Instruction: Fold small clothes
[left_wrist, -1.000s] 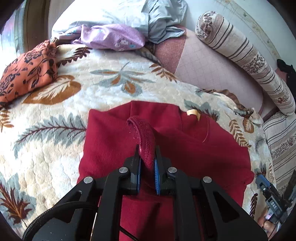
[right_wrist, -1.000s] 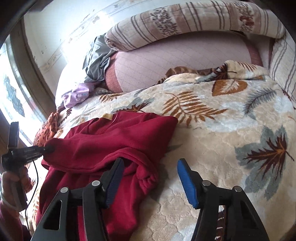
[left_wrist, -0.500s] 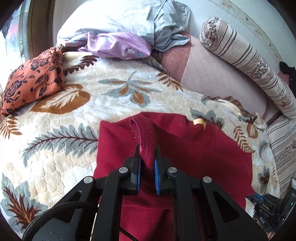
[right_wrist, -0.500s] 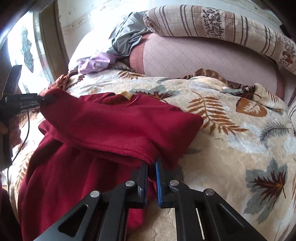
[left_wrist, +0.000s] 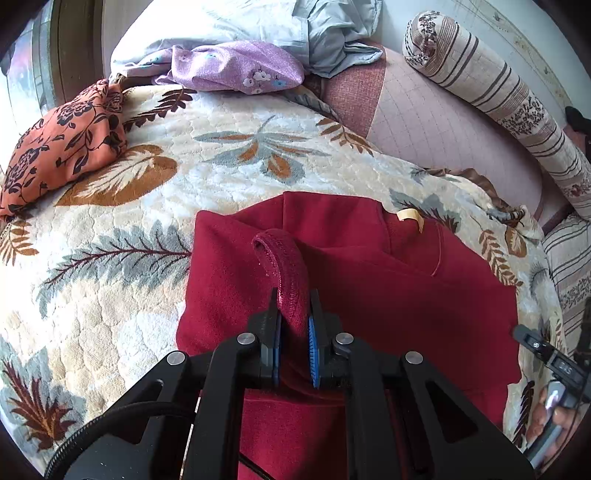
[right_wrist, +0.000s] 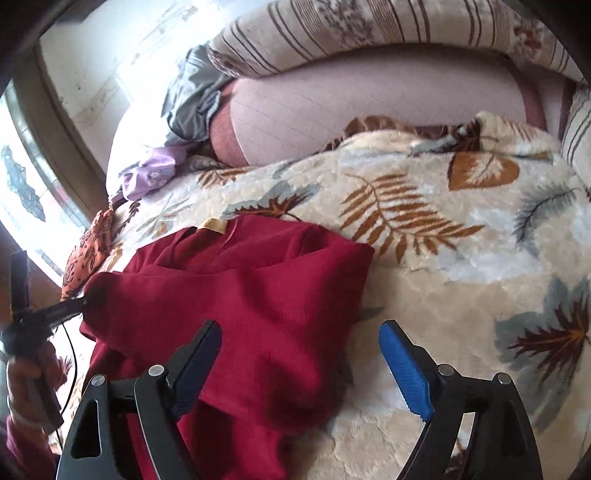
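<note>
One tool (left_wrist: 293, 306) pinches the red garment's (left_wrist: 388, 295) hem; blanket (left_wrist: 129, 314) borders it.

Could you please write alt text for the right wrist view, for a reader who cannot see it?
The right gripper hangs open over a folded dark red garment on a leaf-patterned blanket. At left, the left gripper pinches the garment's far edge.

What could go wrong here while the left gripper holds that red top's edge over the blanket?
1. The left gripper pinches only a narrow hem of the red top; a pull might drag the whole fold askew.
2. The right gripper, whose jaws have just opened, no longer holds its side, so that folded layer may slump.
</note>
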